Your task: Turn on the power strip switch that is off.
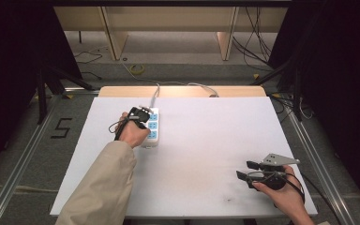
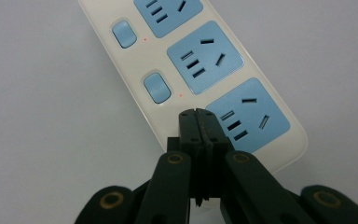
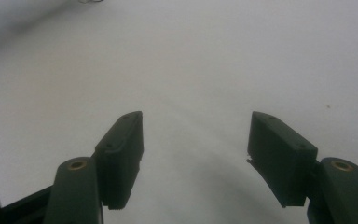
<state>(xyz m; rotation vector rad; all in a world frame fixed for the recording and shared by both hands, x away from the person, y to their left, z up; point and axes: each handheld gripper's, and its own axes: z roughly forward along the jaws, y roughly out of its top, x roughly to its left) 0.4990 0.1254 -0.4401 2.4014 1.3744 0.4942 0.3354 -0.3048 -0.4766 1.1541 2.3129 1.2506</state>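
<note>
While the left tool (image 2: pixel 196 113), jaws closed and empty, is pressing on the power strip (image 2: pixel 135 93) beside its three blue sockets, the right tool (image 3: pixel 196 140) is gaping open, holding nothing.

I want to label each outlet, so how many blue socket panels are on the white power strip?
3, in one row along the white plastic power strip: one cut by the top edge, one in the middle, one nearest the closed black fingers. None appears hidden.

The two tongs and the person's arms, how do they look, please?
Both tongs are black, each with two flat-tipped jaws on arms with brass-coloured rivets. The left tongs trail a black cable, and that arm wears a beige sleeve. The right tongs carry a grey three-cornered plate, with a black cable at the wrist.
</note>
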